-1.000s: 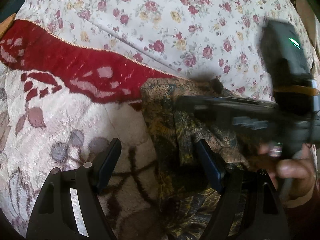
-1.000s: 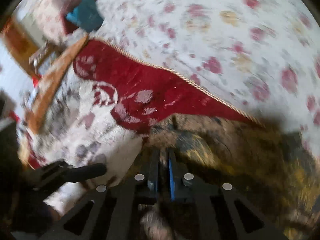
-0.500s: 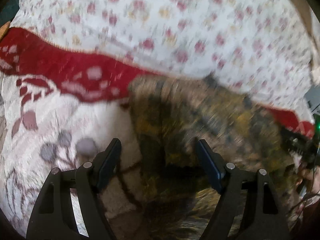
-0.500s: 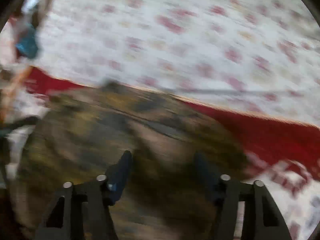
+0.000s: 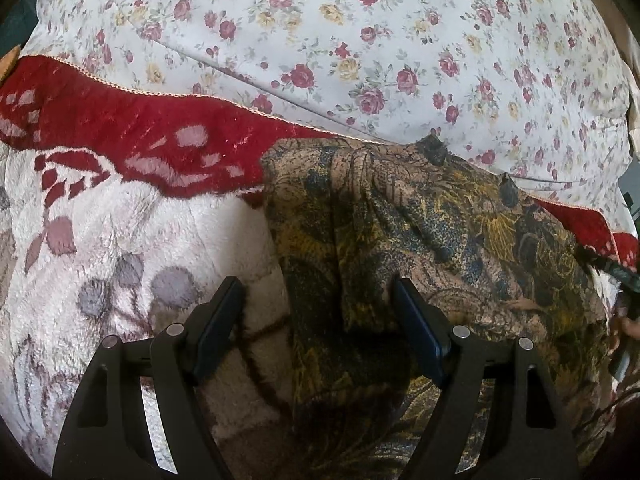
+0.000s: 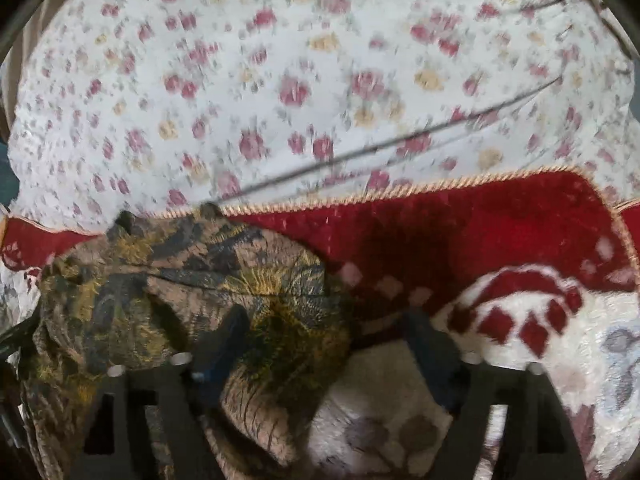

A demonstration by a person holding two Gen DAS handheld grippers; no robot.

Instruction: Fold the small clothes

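A small brown garment (image 5: 420, 216) printed in yellow and blue lies spread on the plush blanket, with two dark tabs on its far edge. My left gripper (image 5: 318, 314) is open above its left edge, with the cloth lying loose between the fingers. In the right wrist view the garment (image 6: 160, 300) fills the lower left. My right gripper (image 6: 326, 332) hovers over its right edge. Its jaws are opening, and a fold of cloth lies between them with the pads off it.
A red and white plush blanket (image 5: 120, 220) lies under the garment, its red border (image 6: 480, 232) trimmed with cord. Behind it is a white sheet with small roses (image 5: 360, 40). A person's fingers (image 5: 631, 325) show at the right edge of the left wrist view.
My right gripper, shut over the garment's left part a second ago, swung right across it and opened. The garment now lies spread wider to the right. My left gripper stayed open in place.
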